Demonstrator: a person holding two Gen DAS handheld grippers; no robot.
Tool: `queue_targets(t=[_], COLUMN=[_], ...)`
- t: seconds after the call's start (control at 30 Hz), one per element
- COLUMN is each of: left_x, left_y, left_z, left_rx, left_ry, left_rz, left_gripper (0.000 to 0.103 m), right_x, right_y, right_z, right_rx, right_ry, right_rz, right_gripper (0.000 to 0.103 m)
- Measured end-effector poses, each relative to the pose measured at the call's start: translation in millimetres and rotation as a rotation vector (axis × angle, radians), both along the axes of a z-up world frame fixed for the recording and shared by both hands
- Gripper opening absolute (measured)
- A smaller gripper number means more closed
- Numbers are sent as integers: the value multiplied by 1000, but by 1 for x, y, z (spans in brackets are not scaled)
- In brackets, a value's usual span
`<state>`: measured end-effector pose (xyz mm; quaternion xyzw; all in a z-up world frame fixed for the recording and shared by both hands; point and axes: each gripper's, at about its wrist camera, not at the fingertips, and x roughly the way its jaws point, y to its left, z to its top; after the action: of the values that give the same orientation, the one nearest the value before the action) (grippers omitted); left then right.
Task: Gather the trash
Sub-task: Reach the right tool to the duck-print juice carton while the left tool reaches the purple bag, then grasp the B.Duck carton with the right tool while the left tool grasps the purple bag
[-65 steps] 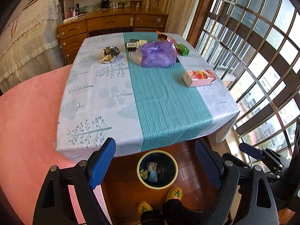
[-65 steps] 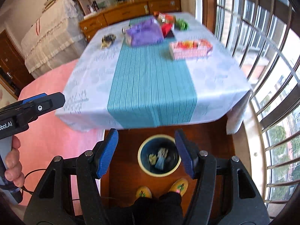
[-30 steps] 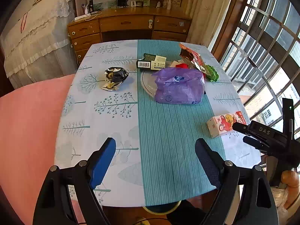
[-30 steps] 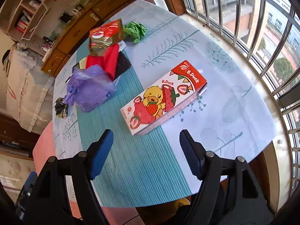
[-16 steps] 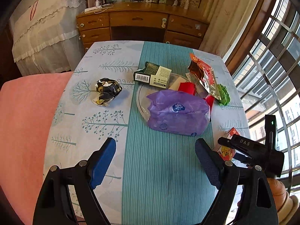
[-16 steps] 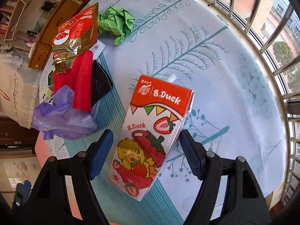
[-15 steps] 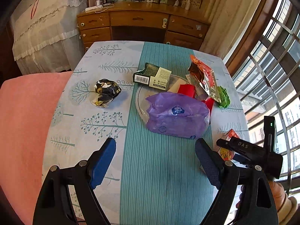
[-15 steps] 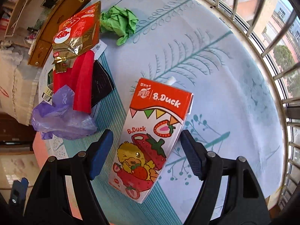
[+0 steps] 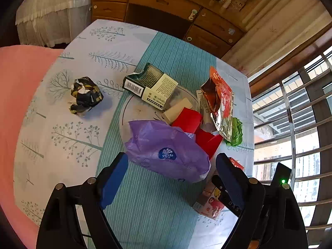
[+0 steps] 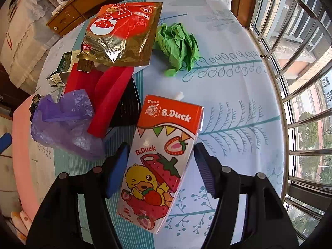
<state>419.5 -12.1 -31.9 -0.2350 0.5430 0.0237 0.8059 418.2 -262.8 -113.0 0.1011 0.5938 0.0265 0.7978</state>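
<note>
A red and white B.Duck carton (image 10: pixel 159 161) lies flat on the tablecloth between the fingers of my open right gripper (image 10: pixel 161 166); the pads stand a little apart from its sides. My open left gripper (image 9: pixel 172 174) hovers with a crumpled purple plastic bag (image 9: pixel 166 149) between its fingers, not touching. The carton (image 9: pixel 209 205) and the right gripper also show in the left wrist view, low right. Other trash: a red foil pouch (image 10: pixel 122 33), a green paper wad (image 10: pixel 178 47), red packaging (image 10: pixel 110 99), a dark green box (image 9: pixel 149 85), a dark crumpled wrapper (image 9: pixel 85 95).
The table (image 9: pixel 62 137) has a pale tree-print cloth with a teal striped centre. A glass plate (image 9: pixel 134 112) lies under the pile. A pink cushion (image 9: pixel 16 83) is on the left, a wooden dresser (image 9: pixel 166 6) behind, window bars (image 10: pixel 300 62) on the right.
Both grippers have moved forward and down over the table. The right gripper now straddles the carton; the left has closed in on the purple bag.
</note>
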Motion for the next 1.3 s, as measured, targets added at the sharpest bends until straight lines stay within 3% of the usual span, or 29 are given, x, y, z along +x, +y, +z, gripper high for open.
queue_targets(t=[0.13, 0.4, 0.73, 1.03, 1.17, 1.23, 1.3], left_x=[25, 42, 17, -13, -21, -24, -25], left_y=[-5, -11, -33, -20, -25, -30, -37], left_z=[-18, -70, -100, -137, -138, -137, -134], left_rx=[-33, 14, 133, 13, 36, 59, 78], left_ry=[73, 212, 233, 294, 276, 267, 250], left_rz=[23, 47, -55, -20, -61, -80, -114], left_gripper=[88, 88, 88, 88, 87, 81, 56], right_x=[5, -21, -27, -32, -36, -39, -41], right_y=[2, -7, -10, -11, -8, -7, -5], right_z=[2, -8, -9, -7, -7, -7, -7], right_rx=[5, 39, 64, 62, 62, 61, 60], right_ry=[-2, 23, 21, 13, 7, 8, 11], right_rz=[30, 81, 101, 101, 100, 97, 93], right_gripper=[61, 61, 61, 61, 61, 61, 61])
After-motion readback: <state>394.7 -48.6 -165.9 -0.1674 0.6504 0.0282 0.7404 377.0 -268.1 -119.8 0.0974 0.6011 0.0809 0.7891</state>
